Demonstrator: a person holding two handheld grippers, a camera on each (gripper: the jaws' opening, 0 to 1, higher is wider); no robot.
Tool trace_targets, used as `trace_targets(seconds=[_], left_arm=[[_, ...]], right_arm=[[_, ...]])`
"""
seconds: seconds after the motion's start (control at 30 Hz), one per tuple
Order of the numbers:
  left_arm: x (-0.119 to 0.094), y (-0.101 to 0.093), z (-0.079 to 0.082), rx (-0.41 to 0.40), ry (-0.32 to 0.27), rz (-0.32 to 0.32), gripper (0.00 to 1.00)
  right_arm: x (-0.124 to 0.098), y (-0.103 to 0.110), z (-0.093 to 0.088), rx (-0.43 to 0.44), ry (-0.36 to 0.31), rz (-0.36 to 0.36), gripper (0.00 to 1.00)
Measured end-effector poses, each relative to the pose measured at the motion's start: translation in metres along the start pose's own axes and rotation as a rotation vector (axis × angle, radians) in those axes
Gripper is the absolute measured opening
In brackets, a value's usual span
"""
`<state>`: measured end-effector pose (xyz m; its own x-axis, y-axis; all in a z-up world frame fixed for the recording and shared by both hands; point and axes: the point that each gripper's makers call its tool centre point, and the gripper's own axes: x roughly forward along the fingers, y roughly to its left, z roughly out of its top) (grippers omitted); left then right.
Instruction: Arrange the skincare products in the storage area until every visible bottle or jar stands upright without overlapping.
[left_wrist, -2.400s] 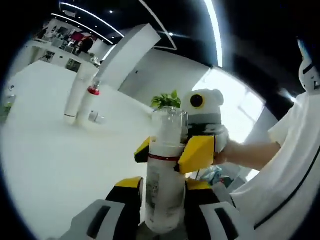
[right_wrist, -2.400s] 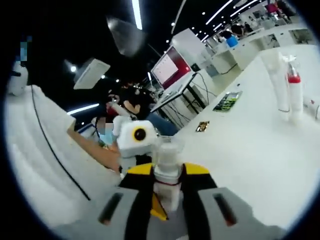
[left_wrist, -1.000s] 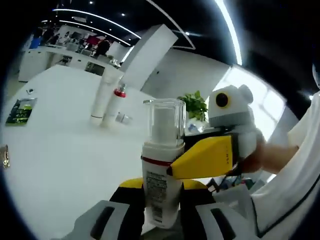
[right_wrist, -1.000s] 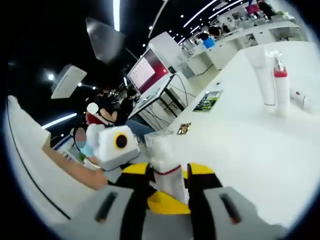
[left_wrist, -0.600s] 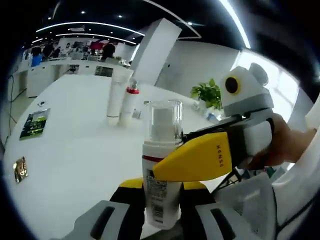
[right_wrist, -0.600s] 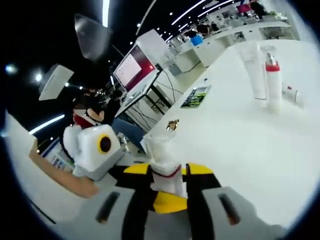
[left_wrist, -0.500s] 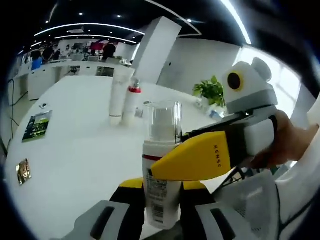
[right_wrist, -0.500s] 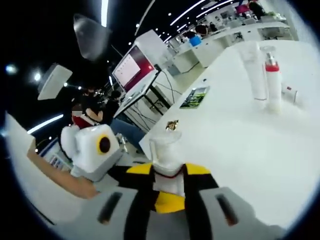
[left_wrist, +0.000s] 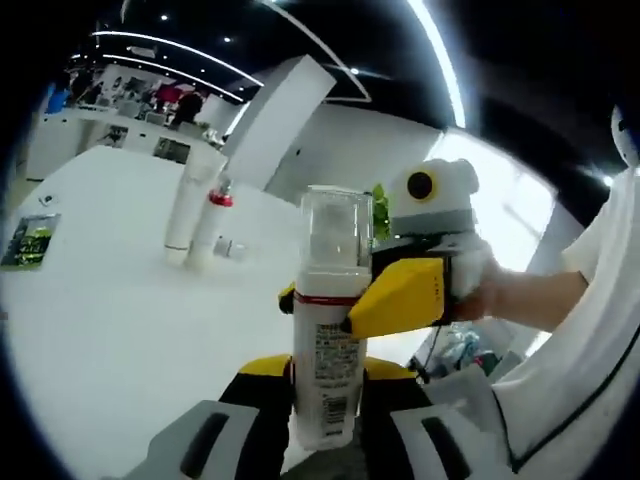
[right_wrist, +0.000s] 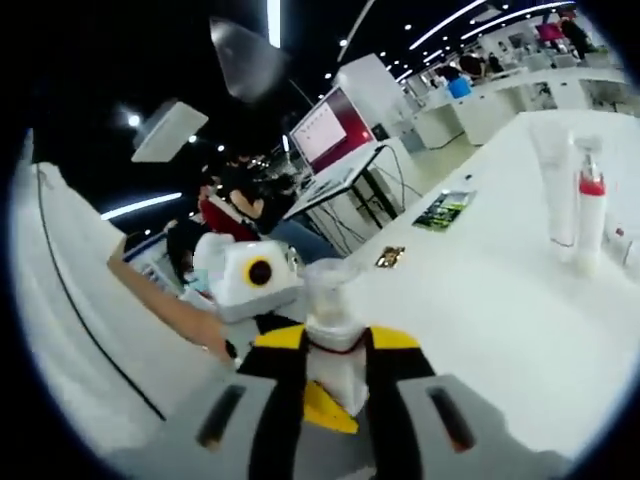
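**White pump bottle gripped from both sides above the table**

In the left gripper view, a white cylindrical pump bottle with a clear plastic cap and a red neck band (left_wrist: 325, 350) is held upright between the yellow-tipped jaws of the left gripper (left_wrist: 325, 400), which are closed against its lower body. The yellow jaws of the right gripper (left_wrist: 385, 300) are seen entering from the right and clamped at the bottle's red band, with a person's hand (left_wrist: 500, 290) behind them.

In the right gripper view, the same bottle (right_wrist: 333, 340) is pinched between the right gripper's own jaws (right_wrist: 335, 375), closed on it, and the left gripper (right_wrist: 250, 280) is seen just beyond.

The bottle is held above the white table (left_wrist: 110, 330). Well apart on the table, a tall white tube (left_wrist: 190, 205) is stood upright just beside a slim white bottle with a red collar (left_wrist: 212, 225); whether they touch cannot be told. A small item (left_wrist: 232, 247) beside them is too small to identify
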<state>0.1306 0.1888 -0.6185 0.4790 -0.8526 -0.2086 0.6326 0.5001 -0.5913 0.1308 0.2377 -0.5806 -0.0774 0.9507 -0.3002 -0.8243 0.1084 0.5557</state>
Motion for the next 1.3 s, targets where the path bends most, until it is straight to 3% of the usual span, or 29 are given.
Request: trace_targets(seconds=[0.17, 0.33, 0.6, 0.67, 0.77, 0.93, 1.0, 1.1, 1.13, 1.3], left_arm=[[0.005, -0.022, -0.005, -0.036, 0.014, -0.117, 0.31], [0.006, -0.031, -0.007, -0.032, 0.022, -0.173, 0.31], [0.005, -0.036, -0.010, -0.063, 0.038, -0.217, 0.29], [0.004, -0.031, -0.010, -0.065, 0.036, -0.190, 0.28], [0.003, -0.018, -0.006, -0.130, 0.025, -0.137, 0.28], [0.001, -0.004, -0.006, -0.102, 0.021, -0.055, 0.28], [0.001, 0.009, -0.007, -0.069, 0.027, 0.016, 0.28], [0.000, 0.014, -0.007, -0.054, 0.028, 0.052, 0.28], [-0.002, 0.022, -0.008, -0.024, 0.033, 0.099, 0.28], [-0.005, 0.037, -0.013, 0.040, 0.076, 0.212, 0.28]], right_arm=[[-0.012, 0.017, -0.005, -0.034, 0.029, 0.144, 0.23], [-0.011, 0.024, -0.005, 0.004, 0.000, 0.213, 0.23], [-0.001, 0.026, -0.007, 0.061, -0.049, 0.231, 0.23], [0.000, 0.024, -0.005, 0.065, -0.062, 0.215, 0.23], [0.002, 0.011, 0.001, 0.076, -0.103, 0.128, 0.23], [0.009, 0.003, -0.004, 0.094, -0.090, 0.020, 0.23], [0.011, -0.006, -0.008, 0.114, -0.086, -0.057, 0.25], [0.014, -0.015, -0.013, 0.094, -0.076, -0.145, 0.29], [0.015, -0.015, -0.015, 0.079, -0.064, -0.157, 0.29], [0.021, -0.017, -0.015, 0.085, -0.058, -0.217, 0.30]])
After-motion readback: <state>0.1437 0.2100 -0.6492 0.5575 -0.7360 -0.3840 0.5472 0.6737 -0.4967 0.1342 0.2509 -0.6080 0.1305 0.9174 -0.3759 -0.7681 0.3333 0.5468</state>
